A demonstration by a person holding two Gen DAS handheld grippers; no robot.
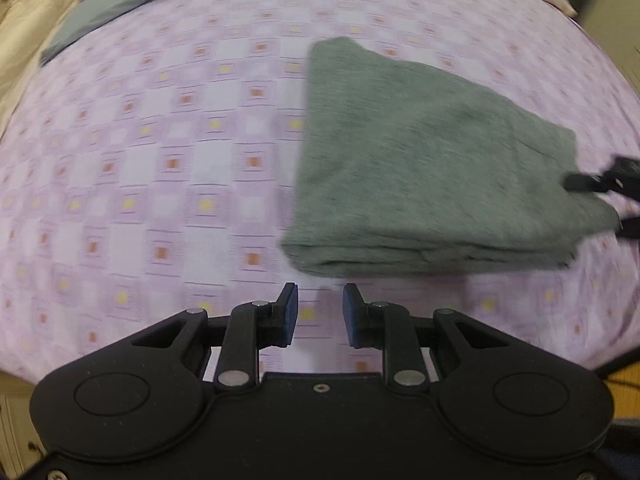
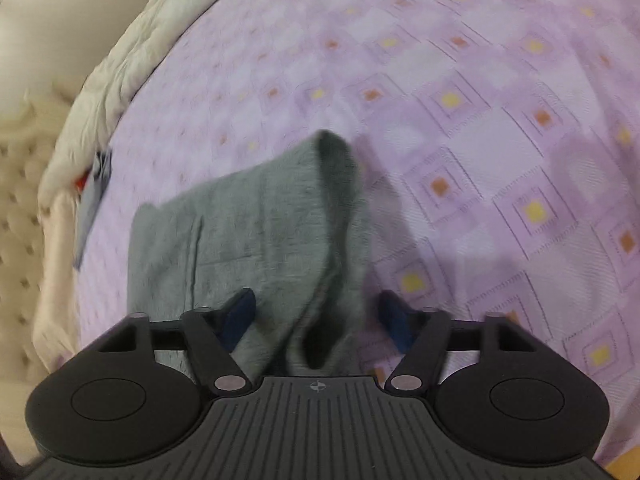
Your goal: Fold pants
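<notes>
Covering the bed is a lilac checked sheet, with a cream quilt bunched along its far edge. The folded grey pants lie flat toward the bed's right side. The left tongs hover just short of their near fold, parted and empty. The right tongs stand apart astride one corner, pads off the cloth.

The pants were grey-green. The bedsheet was lilac, checked with pale squares and small yellow and orange ones. The quilt was cream. Both claws had black frames and blue pads.
</notes>
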